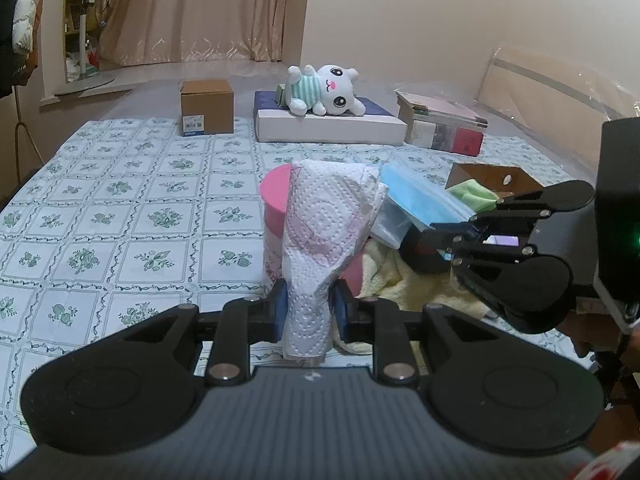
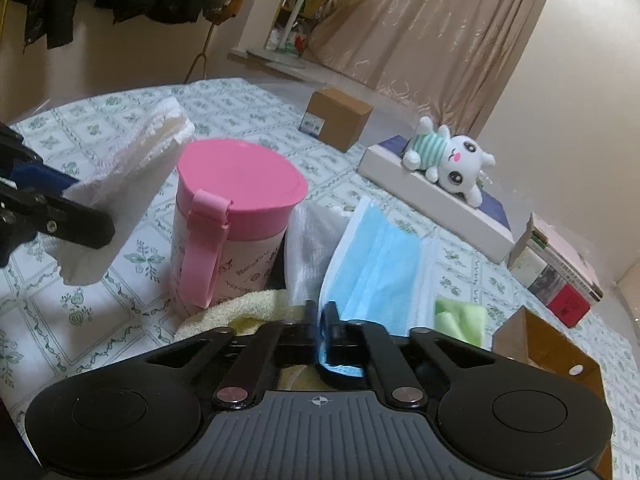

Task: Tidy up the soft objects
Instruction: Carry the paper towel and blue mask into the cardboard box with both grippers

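My left gripper [image 1: 308, 308] is shut on a folded white paper towel [image 1: 324, 236] and holds it above the bed; the towel also shows in the right wrist view [image 2: 120, 168]. My right gripper [image 2: 320, 320] is shut on a blue face mask [image 2: 380, 264] and lifts it; it also appears in the left wrist view [image 1: 460, 240], holding the mask [image 1: 420, 200]. A yellow towel [image 1: 392, 276] lies beneath. A green cloth [image 2: 460, 320] sits in a small cardboard box [image 2: 552, 344]. A white plush toy [image 1: 328, 90] lies on a flat box at the back.
A pink-lidded cup [image 2: 236, 224] stands on the patterned bedspread [image 1: 100, 208] between the grippers. A brown carton [image 1: 207, 107], a flat white box [image 1: 332, 124] and stacked boxes [image 1: 444, 124] line the far side. A clear plastic bag [image 2: 312, 248] lies behind the mask.
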Demonstrator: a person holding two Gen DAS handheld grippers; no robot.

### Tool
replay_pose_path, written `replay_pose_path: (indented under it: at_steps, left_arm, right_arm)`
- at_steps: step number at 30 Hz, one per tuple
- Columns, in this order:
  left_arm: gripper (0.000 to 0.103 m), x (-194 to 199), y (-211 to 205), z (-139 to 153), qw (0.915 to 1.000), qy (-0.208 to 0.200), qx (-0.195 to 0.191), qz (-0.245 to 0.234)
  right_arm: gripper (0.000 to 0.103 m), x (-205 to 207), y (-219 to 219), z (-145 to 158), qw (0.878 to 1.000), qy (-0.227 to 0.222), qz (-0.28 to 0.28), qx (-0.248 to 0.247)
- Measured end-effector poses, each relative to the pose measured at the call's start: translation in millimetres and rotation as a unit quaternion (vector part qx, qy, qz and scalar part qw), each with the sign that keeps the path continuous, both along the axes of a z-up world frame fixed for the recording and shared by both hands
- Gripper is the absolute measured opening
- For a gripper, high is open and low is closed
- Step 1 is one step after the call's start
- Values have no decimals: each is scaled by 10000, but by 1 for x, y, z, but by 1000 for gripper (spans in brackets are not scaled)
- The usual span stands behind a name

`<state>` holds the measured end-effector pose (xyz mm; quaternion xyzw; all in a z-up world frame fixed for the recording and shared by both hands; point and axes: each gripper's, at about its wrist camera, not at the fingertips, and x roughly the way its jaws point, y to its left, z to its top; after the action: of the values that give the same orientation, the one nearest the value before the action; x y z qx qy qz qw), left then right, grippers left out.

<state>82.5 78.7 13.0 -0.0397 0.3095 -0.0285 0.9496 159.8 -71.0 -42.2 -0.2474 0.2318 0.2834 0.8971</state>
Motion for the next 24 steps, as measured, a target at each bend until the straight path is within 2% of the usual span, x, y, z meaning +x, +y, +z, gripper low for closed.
replay_pose_path:
  at_steps: [8,17,20,24]
  left_arm:
    - [22,-6,-18,16,9999,-83,13,-66]
    - [22,7,-59,46,9985,-329,-15,-427]
    - [22,17,-81,54,9970,-385,1,-665]
    - [22,32,-118,58,9941,-385,-32,-1015]
  right_arm:
    - [0,-20,-26,50,9966,-582,-173,553]
    - [0,-26,-97,118,9811,-1172,-829,1299]
    - [0,-25,-130,129,9754,-1258,-1137,1407]
    - [0,-21,-174,130,9681,-1290,-1598,1432]
